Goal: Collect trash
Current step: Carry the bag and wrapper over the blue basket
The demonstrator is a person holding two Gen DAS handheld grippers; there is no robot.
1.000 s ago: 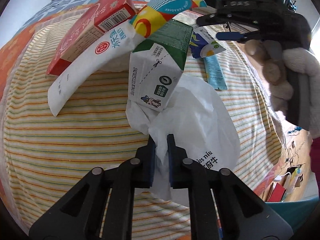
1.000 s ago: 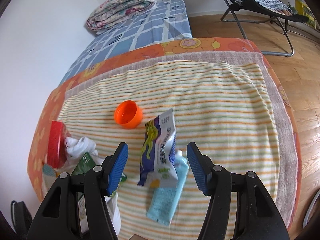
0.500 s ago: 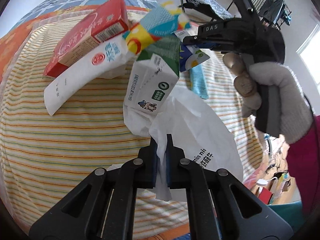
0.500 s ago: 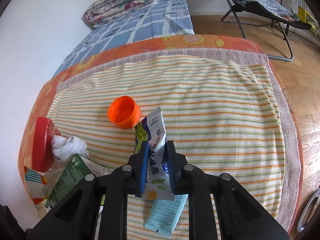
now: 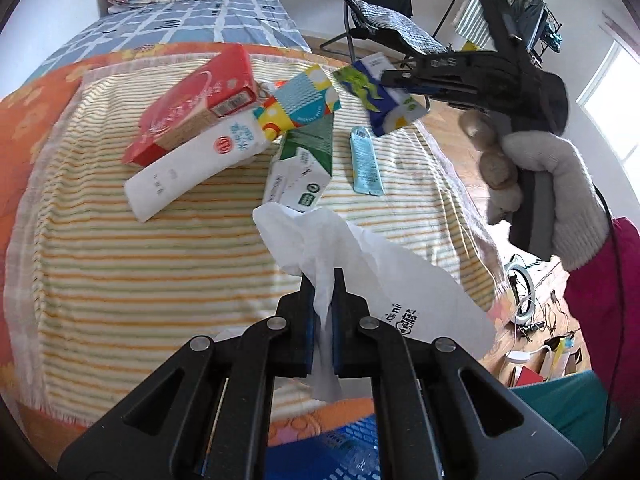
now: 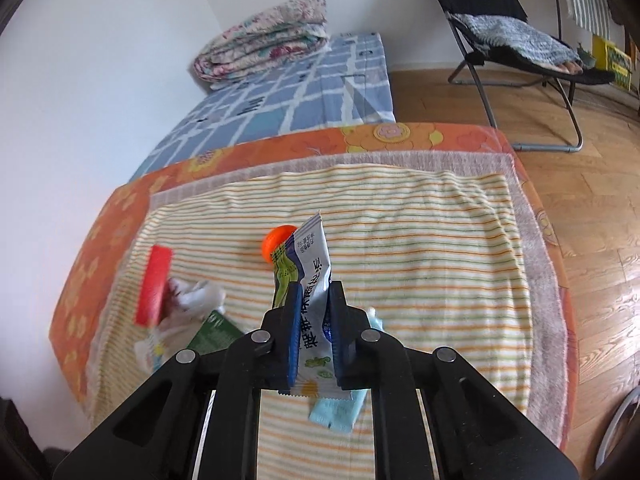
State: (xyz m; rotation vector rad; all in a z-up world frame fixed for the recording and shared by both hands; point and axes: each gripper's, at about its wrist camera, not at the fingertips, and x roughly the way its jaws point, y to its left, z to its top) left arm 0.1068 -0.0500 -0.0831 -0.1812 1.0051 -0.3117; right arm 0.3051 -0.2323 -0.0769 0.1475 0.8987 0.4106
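A striped towel [image 6: 420,240] covers an orange floral mattress [image 6: 120,208], with a folded quilt [image 6: 264,40] on the blue checked bedding [image 6: 320,80] beyond and a black folding chair [image 6: 500,20] on the wood floor. A white plastic bag [image 5: 380,264] rises off the towel's near edge, its bunched rim pinched fast in the left gripper [image 5: 324,320]. Just behind the bag's mouth a green-and-white carton [image 5: 304,168] lies tilted, and past it, toward the far left corner, a red box [image 5: 196,104], a white pouch [image 5: 188,168] and a patterned packet [image 5: 300,100] overlap in a heap. A light blue sachet [image 5: 364,160] lies flat near the right edge. The right gripper [image 6: 314,320], held in a grey-gloved hand [image 5: 560,184], is clamped on a blue-and-green snack wrapper [image 6: 308,272] and carries it clear of the towel, above the sachet. An orange cap [image 6: 276,240] sits mid-towel, partly hidden behind the wrapper.
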